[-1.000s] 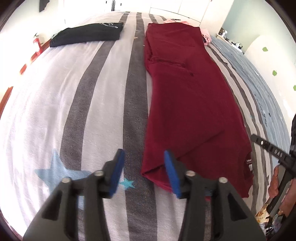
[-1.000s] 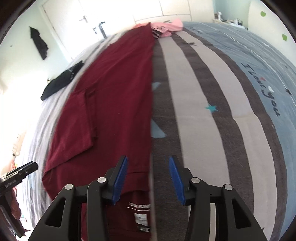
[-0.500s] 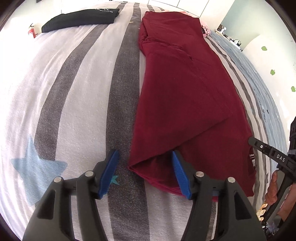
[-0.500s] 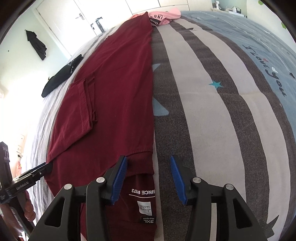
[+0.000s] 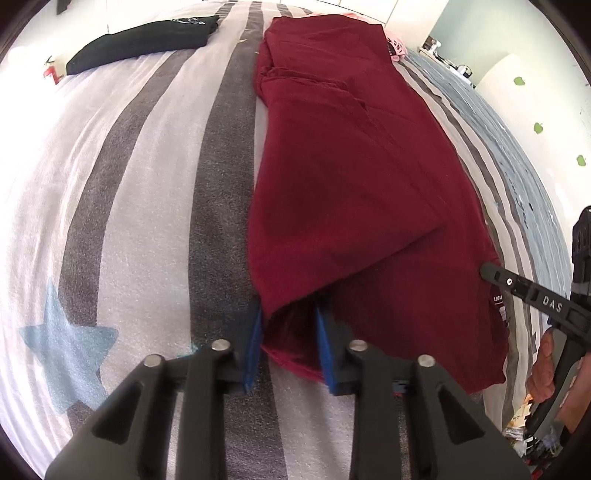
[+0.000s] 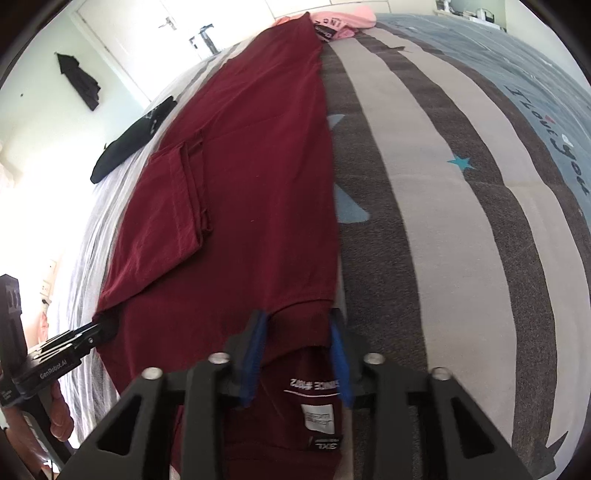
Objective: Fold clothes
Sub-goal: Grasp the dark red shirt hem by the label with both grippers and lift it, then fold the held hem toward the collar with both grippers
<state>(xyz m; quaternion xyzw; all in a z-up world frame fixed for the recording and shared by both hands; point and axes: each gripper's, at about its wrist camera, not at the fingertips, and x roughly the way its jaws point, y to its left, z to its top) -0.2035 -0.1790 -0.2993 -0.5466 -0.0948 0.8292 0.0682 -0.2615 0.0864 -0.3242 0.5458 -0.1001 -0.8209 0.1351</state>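
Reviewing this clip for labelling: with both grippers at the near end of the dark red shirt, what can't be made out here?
- Left wrist view: left gripper pad contact, hidden by dark red shirt folds.
- Right wrist view: right gripper grip, cloth covers pads.
- Pink garment: mostly hidden behind shirt.
- Black garment: print too small.

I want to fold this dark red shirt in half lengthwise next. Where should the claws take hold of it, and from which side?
Take the dark red shirt at its two near corners by the collar end, coming down from above at the near edge. It lies long and narrow, sleeves folded in. The left claw and right claw are already closing on those corners.
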